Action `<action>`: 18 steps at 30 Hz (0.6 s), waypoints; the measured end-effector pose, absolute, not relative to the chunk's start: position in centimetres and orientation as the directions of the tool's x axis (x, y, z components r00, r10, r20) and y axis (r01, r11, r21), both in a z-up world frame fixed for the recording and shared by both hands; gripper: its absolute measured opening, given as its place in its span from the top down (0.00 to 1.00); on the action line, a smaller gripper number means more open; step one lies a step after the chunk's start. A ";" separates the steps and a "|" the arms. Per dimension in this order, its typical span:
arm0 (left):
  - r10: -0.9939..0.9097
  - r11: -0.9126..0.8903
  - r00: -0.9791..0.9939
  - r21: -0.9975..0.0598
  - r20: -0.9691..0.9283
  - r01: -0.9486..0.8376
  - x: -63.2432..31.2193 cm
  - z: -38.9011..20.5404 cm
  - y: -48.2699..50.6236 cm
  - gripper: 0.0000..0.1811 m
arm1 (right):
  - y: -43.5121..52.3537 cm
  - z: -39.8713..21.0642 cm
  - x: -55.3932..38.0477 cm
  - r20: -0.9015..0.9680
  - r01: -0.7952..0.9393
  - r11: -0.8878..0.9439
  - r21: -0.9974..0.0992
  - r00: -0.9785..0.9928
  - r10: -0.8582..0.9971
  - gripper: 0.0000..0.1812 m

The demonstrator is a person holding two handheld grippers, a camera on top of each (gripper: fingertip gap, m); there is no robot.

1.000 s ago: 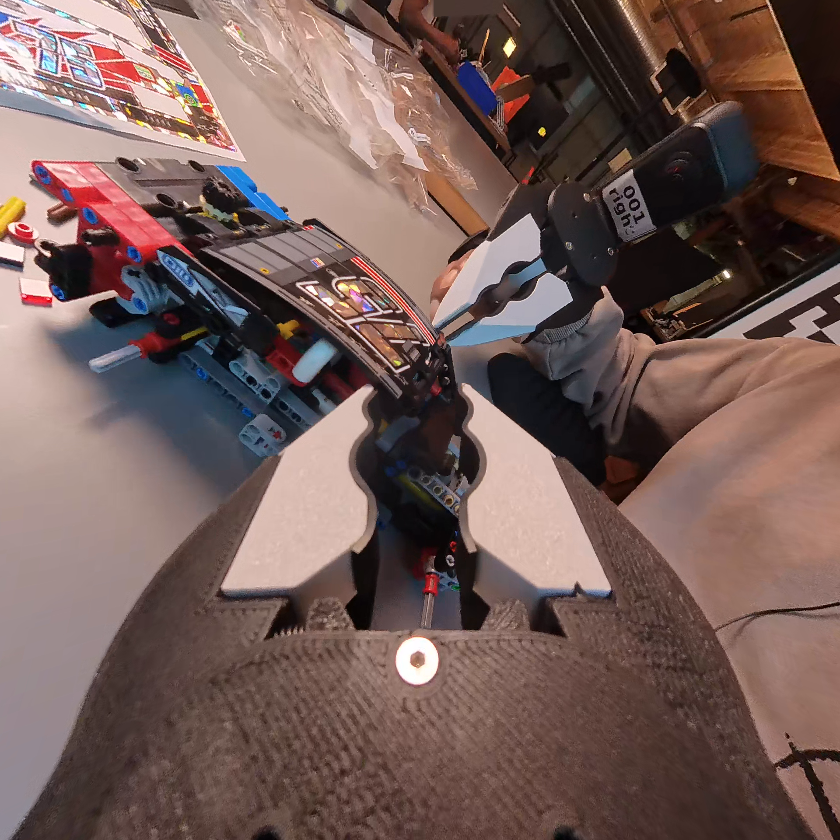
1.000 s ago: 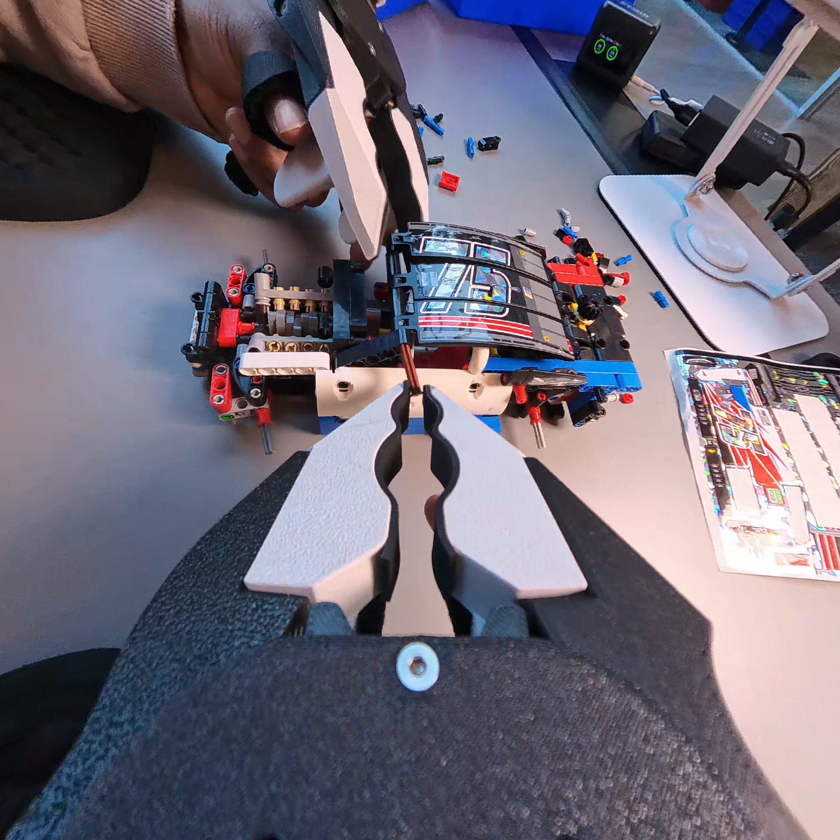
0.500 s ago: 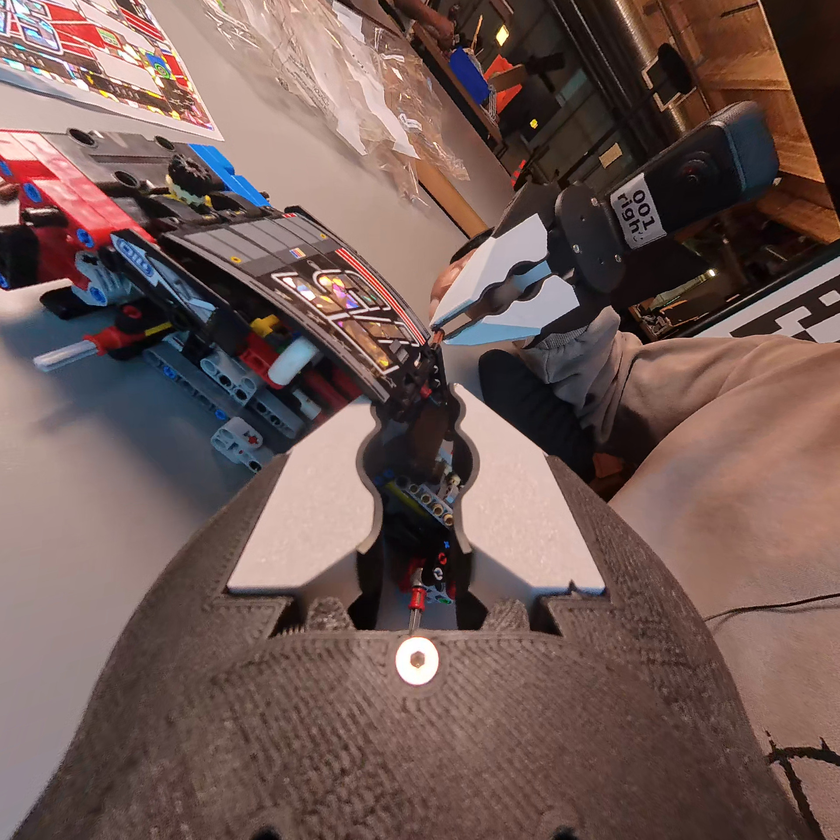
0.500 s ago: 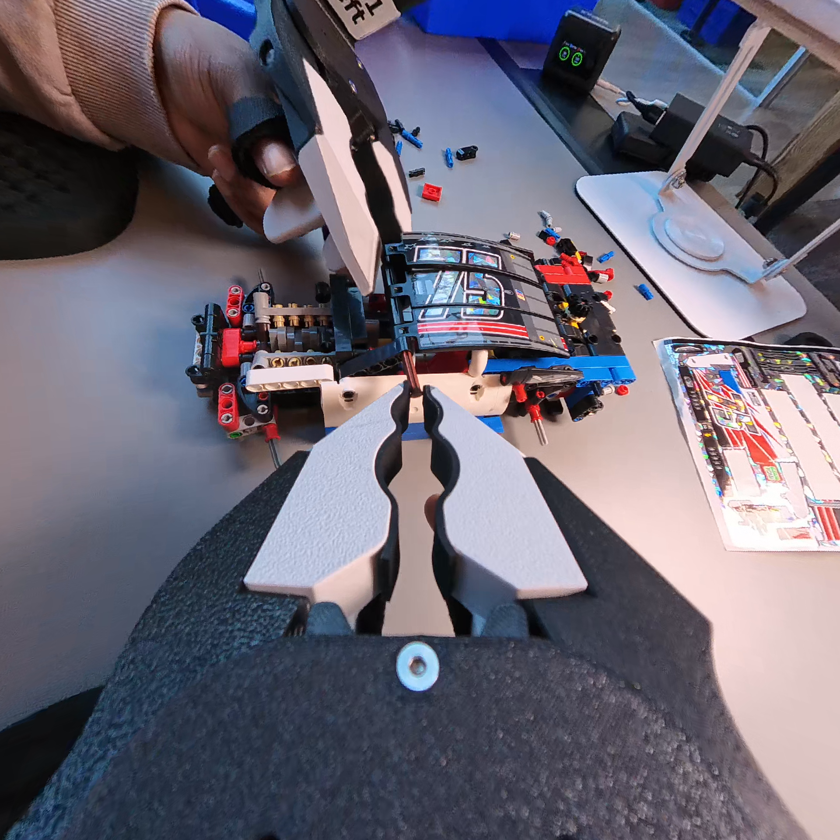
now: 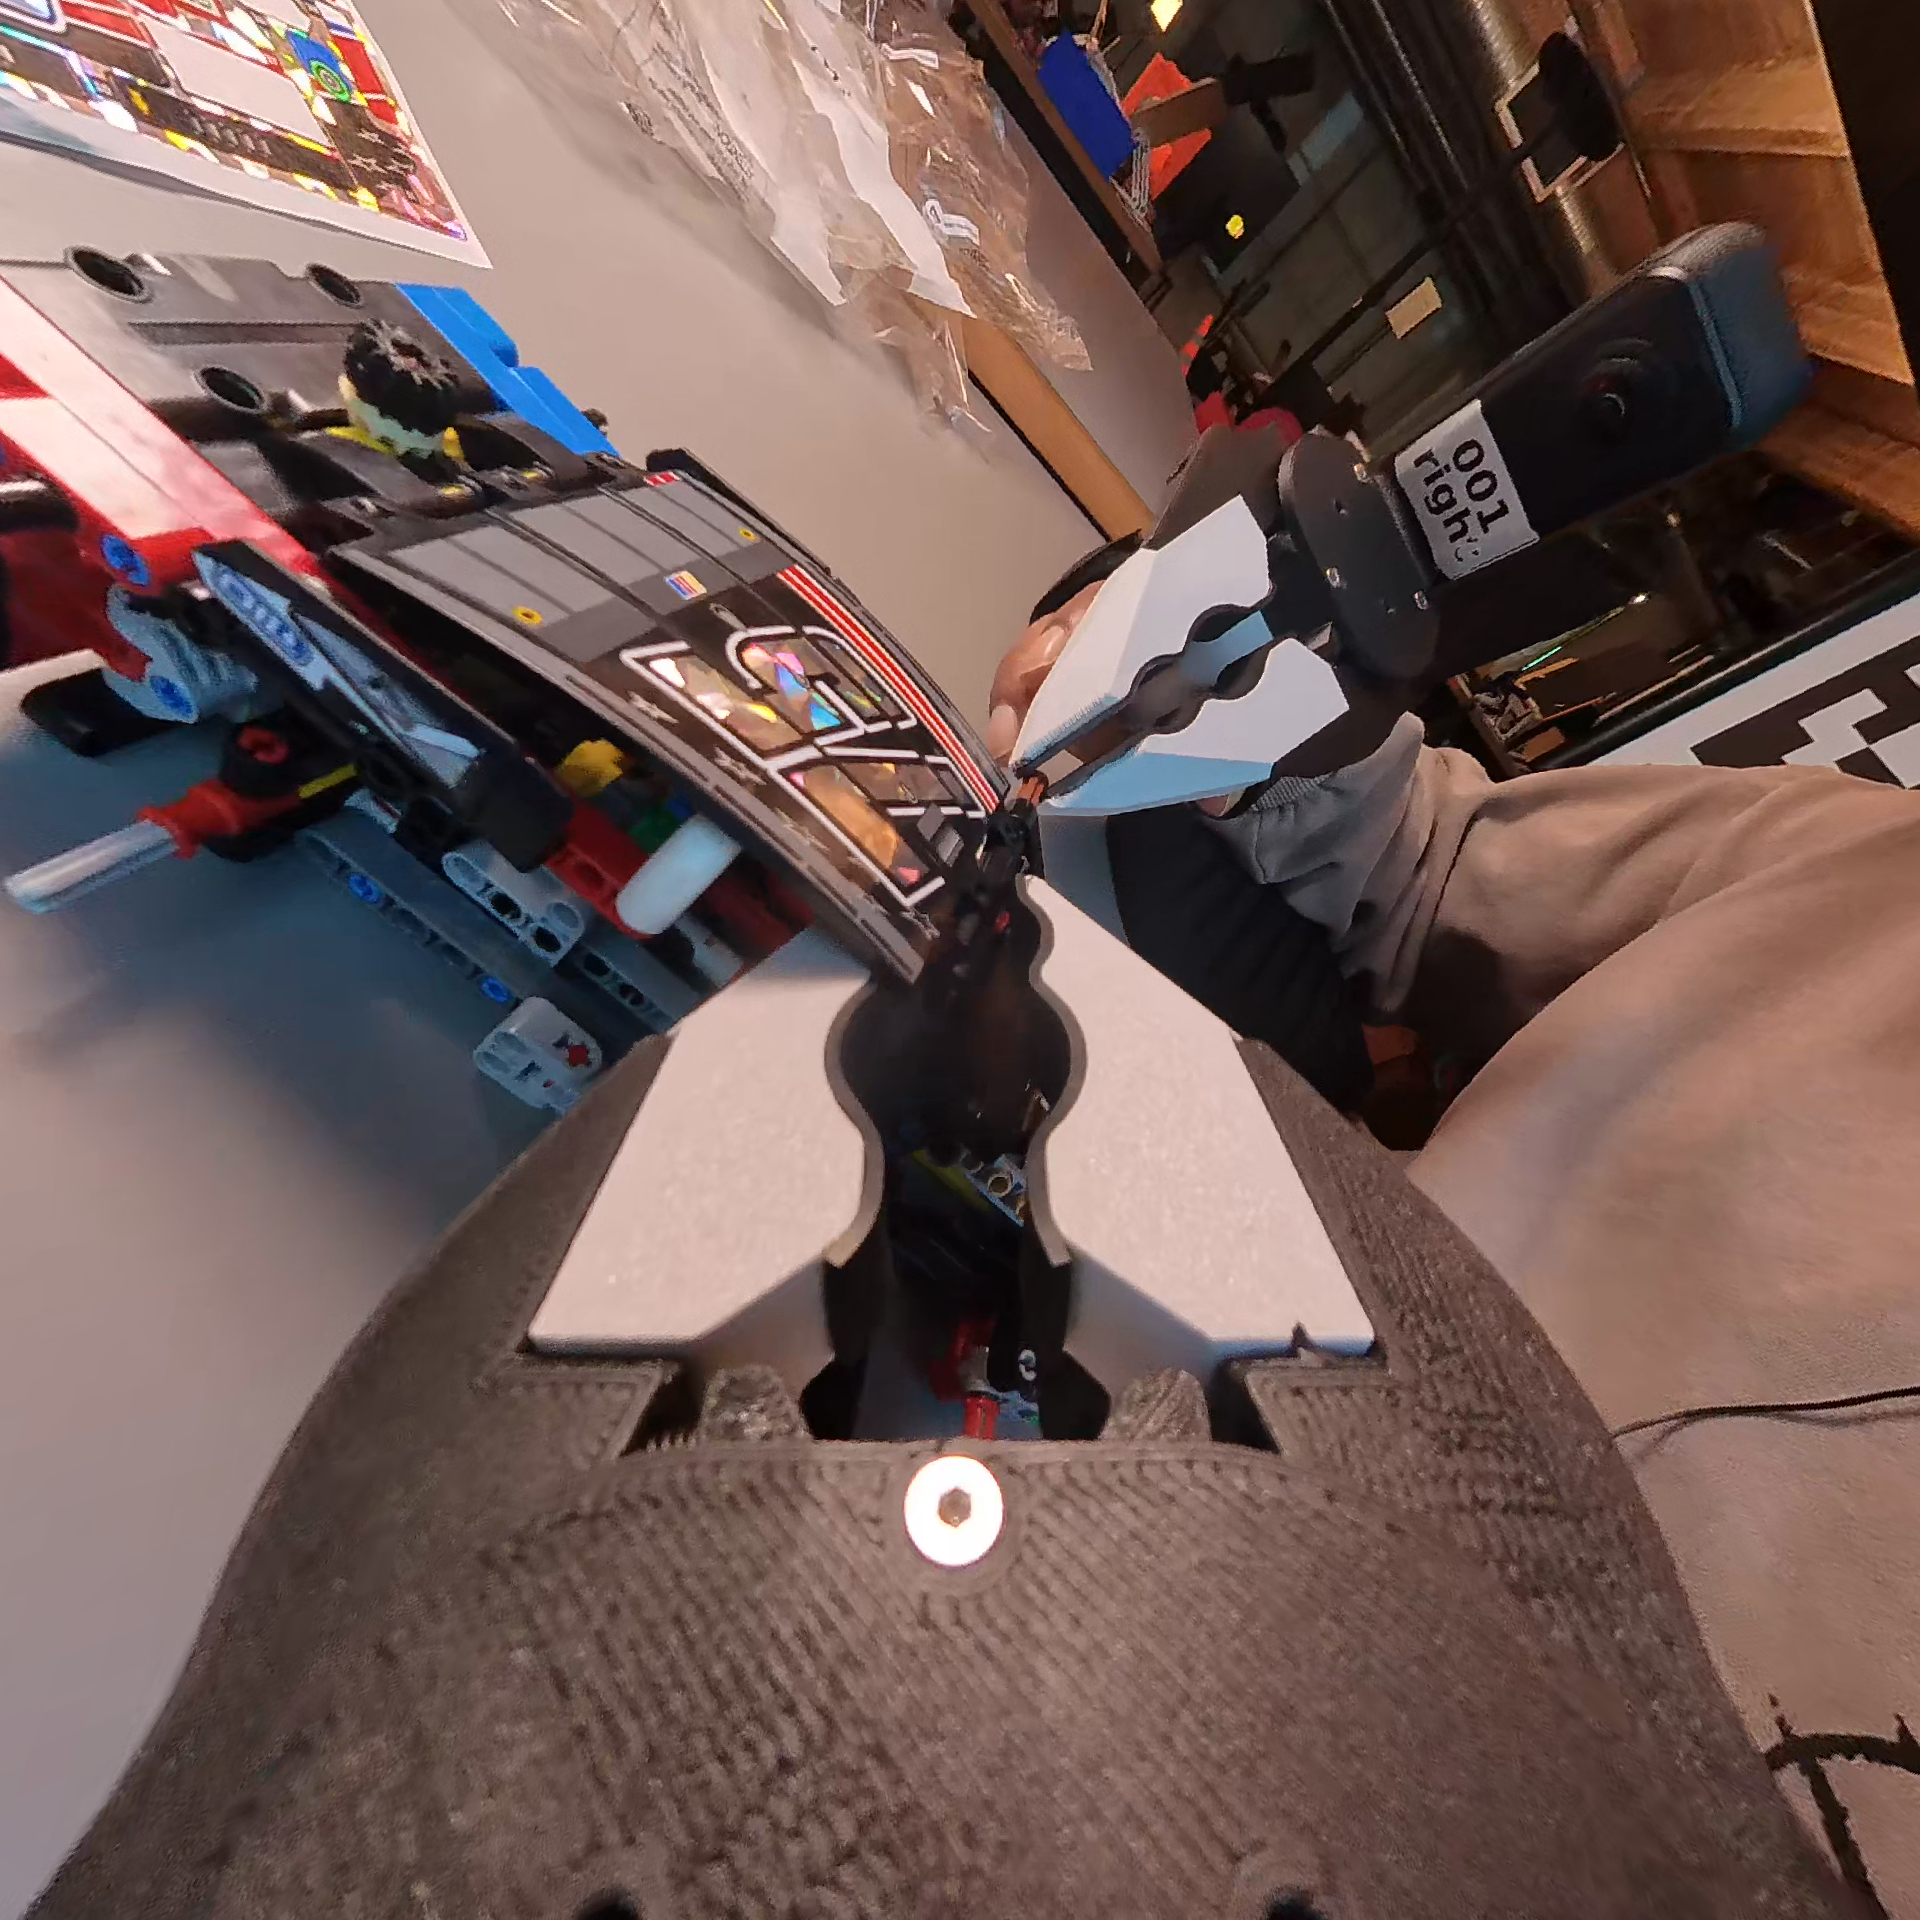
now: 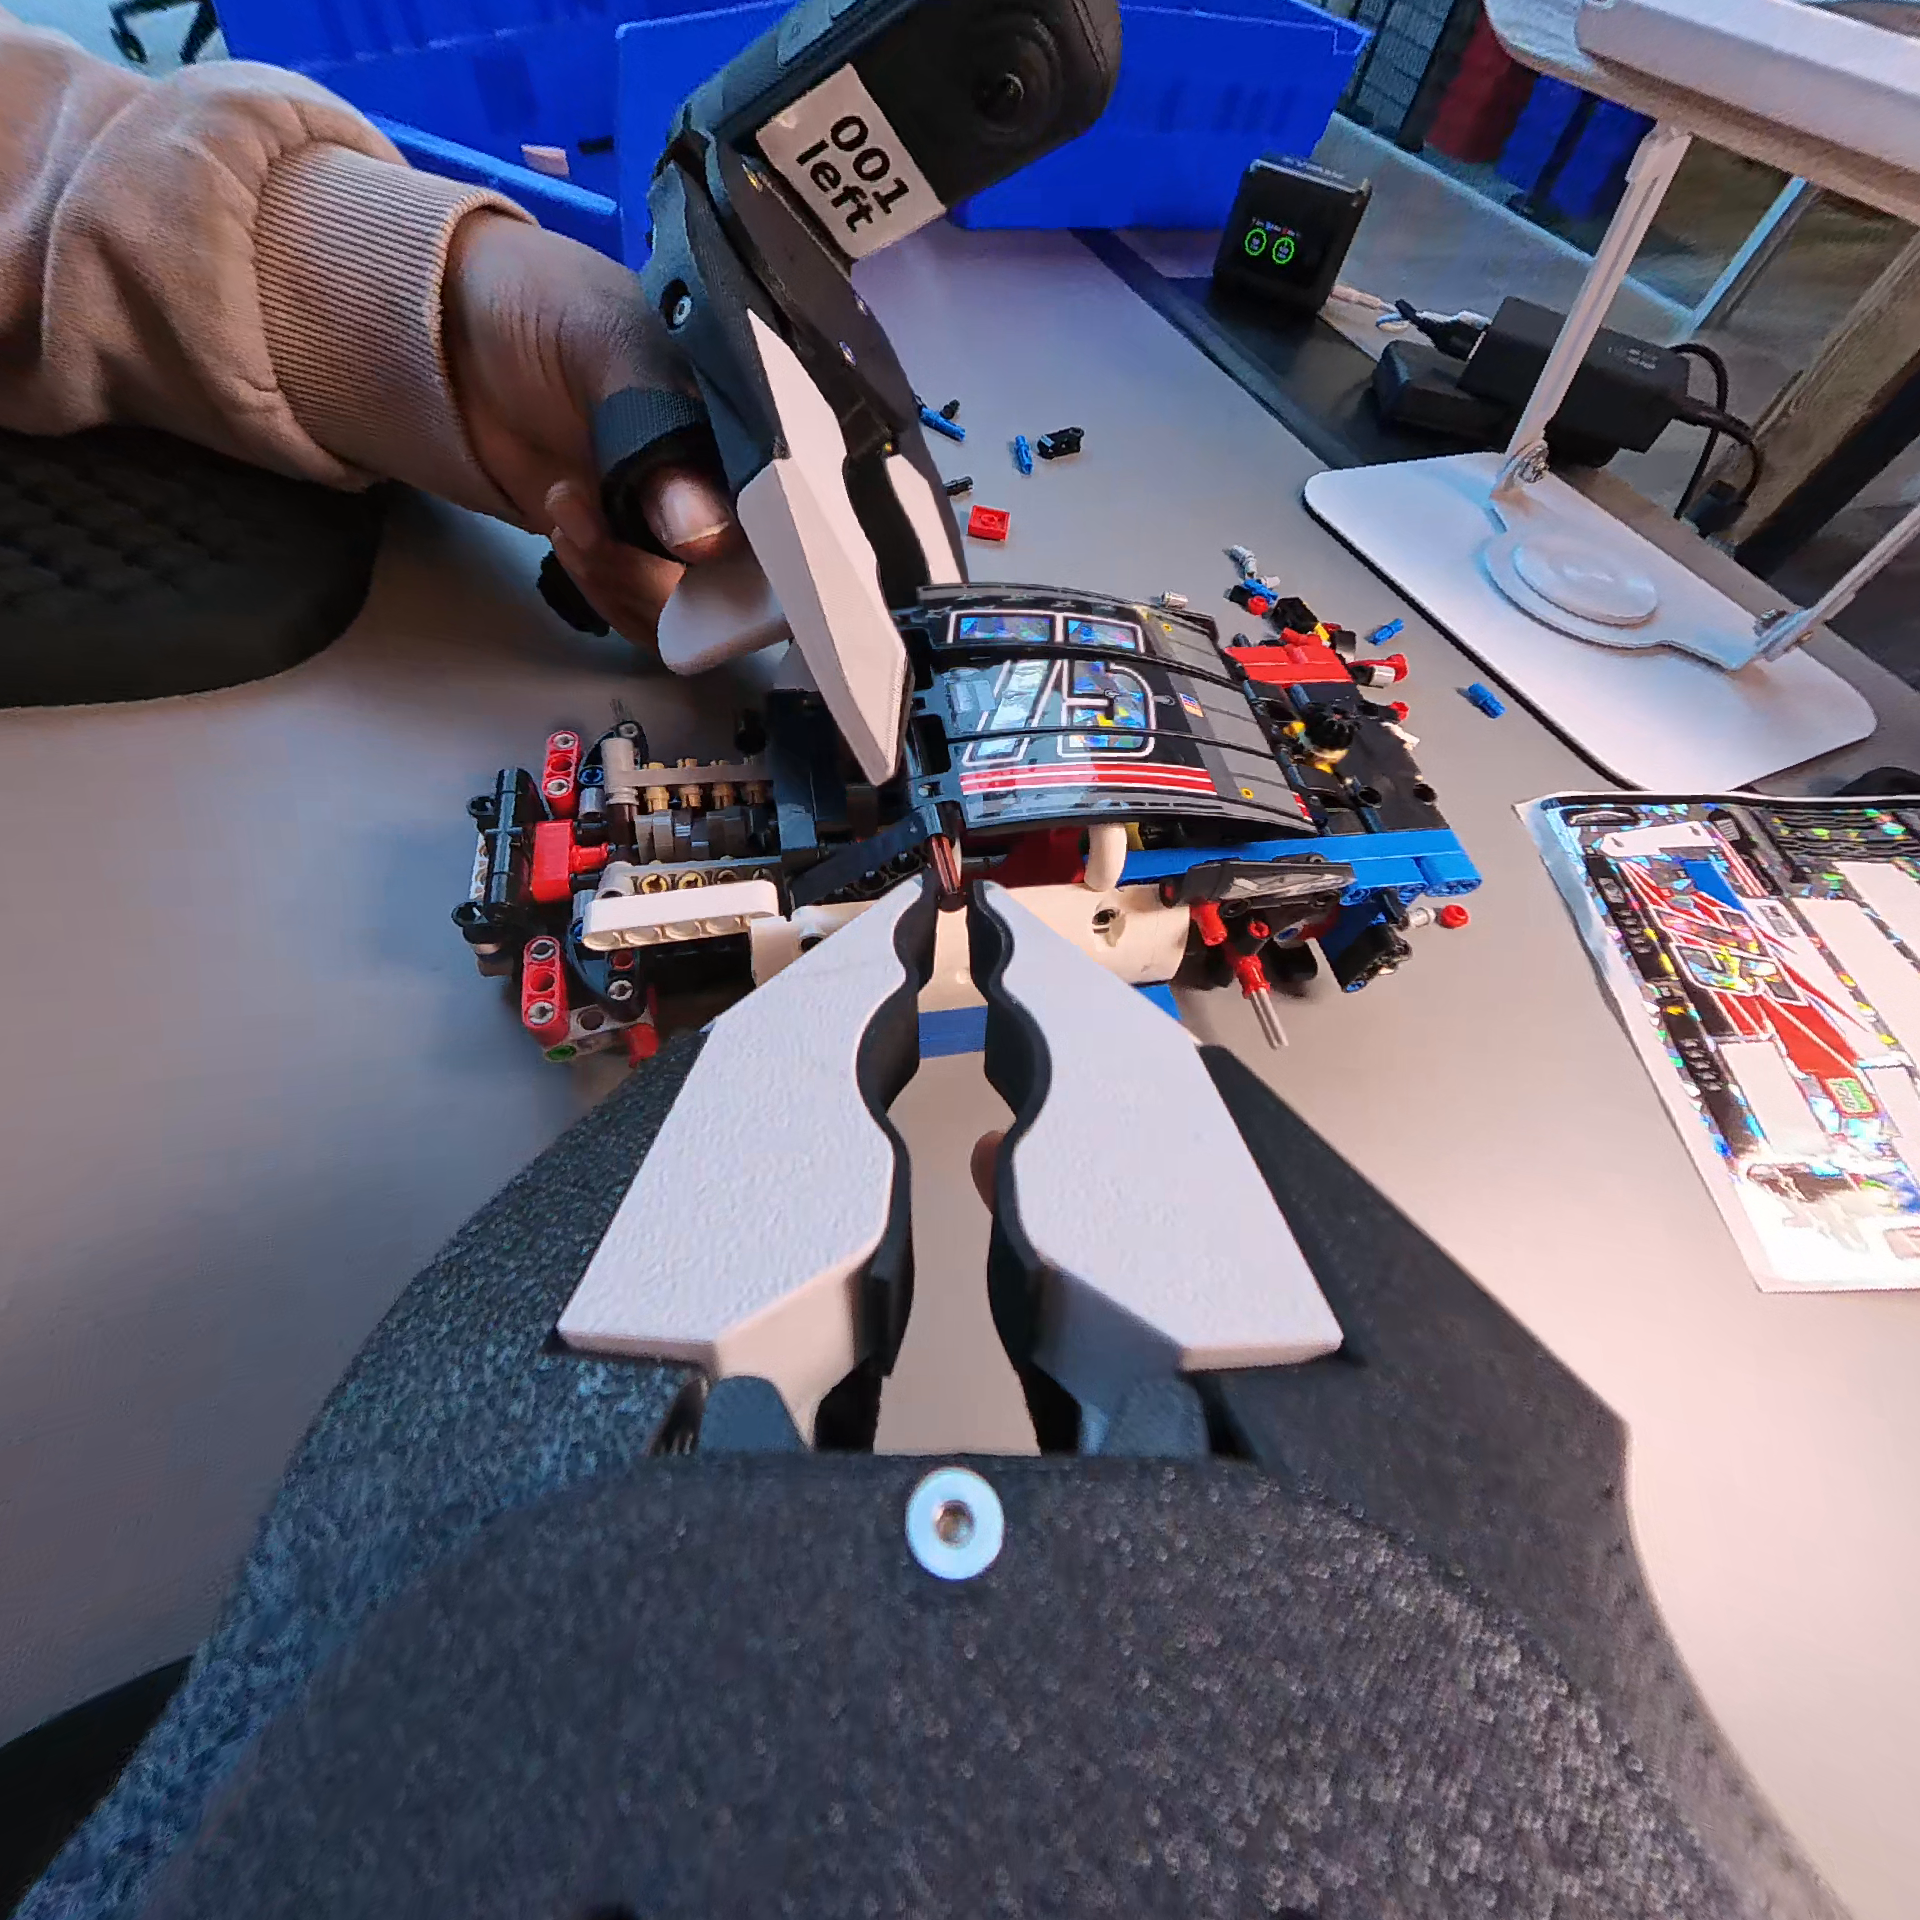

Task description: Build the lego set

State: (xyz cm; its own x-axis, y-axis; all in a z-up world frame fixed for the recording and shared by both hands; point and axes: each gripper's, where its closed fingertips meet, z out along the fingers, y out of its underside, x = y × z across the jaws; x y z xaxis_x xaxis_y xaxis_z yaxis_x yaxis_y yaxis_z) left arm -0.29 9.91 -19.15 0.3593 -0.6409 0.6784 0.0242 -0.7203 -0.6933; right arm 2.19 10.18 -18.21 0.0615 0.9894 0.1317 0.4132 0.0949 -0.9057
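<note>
Lego car sat mid-table, half-built, light and rigid yet prone to popping apart. Right gripper pinched a thin brown axle at the roof panel edge. Left gripper clamped the dark frame behind. Best braced by the chassis, not the panel.

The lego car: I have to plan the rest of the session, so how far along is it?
Done: chassis with the curved black stickered roof panel mounted. In hand: the right gripper pinches a small brown pin at the panel's edge while the left gripper steadies the car. Left: loose small pieces and a sticker sheet remain on the grey table.
</note>
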 end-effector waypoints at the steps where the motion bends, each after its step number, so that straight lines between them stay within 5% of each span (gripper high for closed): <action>1: -0.651 -0.712 0.361 -0.702 0.668 0.013 -0.2 -19.1 9.9 0.90 | 10.1 -18.2 2.2 0.140 0.412 0.106 -0.905 0.054 0.989 0.98; 18: -0.758 -0.594 0.369 -0.803 0.537 -0.049 0.1 -18.5 9.9 0.93 | 10.0 -18.2 2.0 0.069 0.342 0.061 -0.938 0.011 0.998 0.98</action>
